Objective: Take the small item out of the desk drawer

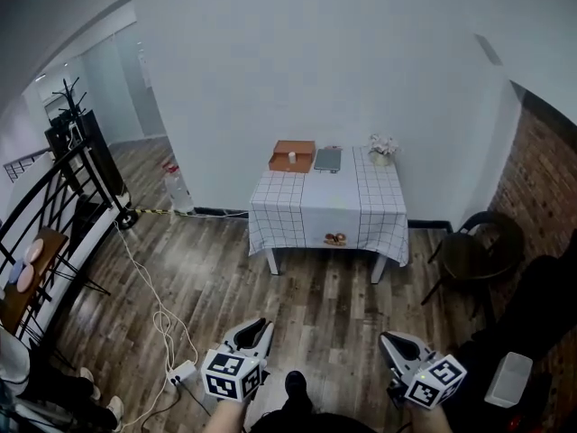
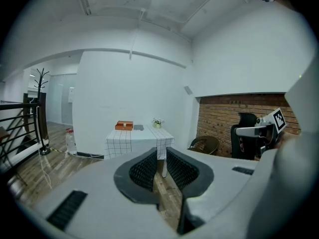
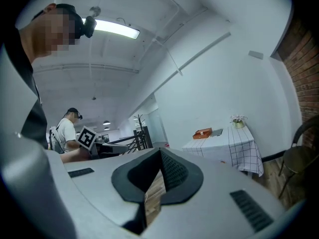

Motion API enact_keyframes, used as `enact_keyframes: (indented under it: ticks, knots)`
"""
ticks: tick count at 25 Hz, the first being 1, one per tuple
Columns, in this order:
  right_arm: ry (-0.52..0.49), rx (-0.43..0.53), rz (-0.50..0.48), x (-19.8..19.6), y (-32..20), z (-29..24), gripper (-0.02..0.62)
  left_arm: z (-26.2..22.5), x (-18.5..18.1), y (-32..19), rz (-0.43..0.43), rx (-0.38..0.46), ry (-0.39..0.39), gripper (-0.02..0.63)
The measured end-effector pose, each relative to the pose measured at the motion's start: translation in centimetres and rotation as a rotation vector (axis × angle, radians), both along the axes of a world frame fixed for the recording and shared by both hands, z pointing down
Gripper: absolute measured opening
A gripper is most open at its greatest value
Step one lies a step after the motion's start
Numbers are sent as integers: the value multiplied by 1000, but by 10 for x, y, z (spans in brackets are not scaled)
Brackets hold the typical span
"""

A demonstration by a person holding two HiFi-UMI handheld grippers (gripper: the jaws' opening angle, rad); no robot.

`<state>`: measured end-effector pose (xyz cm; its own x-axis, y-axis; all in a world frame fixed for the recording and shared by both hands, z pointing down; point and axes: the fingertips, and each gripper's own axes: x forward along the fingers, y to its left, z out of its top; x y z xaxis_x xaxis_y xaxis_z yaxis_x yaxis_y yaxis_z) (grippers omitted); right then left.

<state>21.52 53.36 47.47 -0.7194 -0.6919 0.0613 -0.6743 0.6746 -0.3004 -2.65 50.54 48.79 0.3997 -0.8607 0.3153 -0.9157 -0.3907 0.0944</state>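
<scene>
A table with a checked white cloth (image 1: 306, 207) stands against the far wall, well ahead of me. On it sit an orange box (image 1: 292, 155), a flat grey item (image 1: 328, 159) and a small flower pot (image 1: 382, 149). No open drawer or small item shows. My left gripper (image 1: 261, 325) is low at the bottom of the head view, shut and holding nothing. My right gripper (image 1: 389, 339) hangs beside it, also shut and holding nothing. The left gripper view looks past the closed left gripper (image 2: 159, 151) to the table (image 2: 130, 136). The right gripper (image 3: 160, 152) points towards the table (image 3: 219, 144) too.
Wooden floor lies between me and the table. A dark chair (image 1: 473, 251) stands to the table's right by a brick wall. A white cable with a power strip (image 1: 180, 372) trails across the floor at left. A black railing (image 1: 54, 206) and a person's feet (image 1: 90, 395) are at far left.
</scene>
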Motion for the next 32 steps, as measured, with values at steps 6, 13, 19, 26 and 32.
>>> enact_keyframes:
  ticks: [6,13,19,26,32]
  knots:
    - [-13,9,-52,-61,-104,-6,5,-15,-38,-99,14,14,-12,64]
    - [-2,14,-120,-148,-199,-15,5,-18,-97,-192,26,7,-1,65]
    - [26,-37,-145,-191,-245,-1,5,-7,-131,-242,30,-15,18,66]
    - [64,-87,-134,-196,-292,17,5,14,-154,-279,5,-60,39,65]
    - [73,-120,-167,-209,-346,32,5,30,-173,-317,-40,-84,47,64]
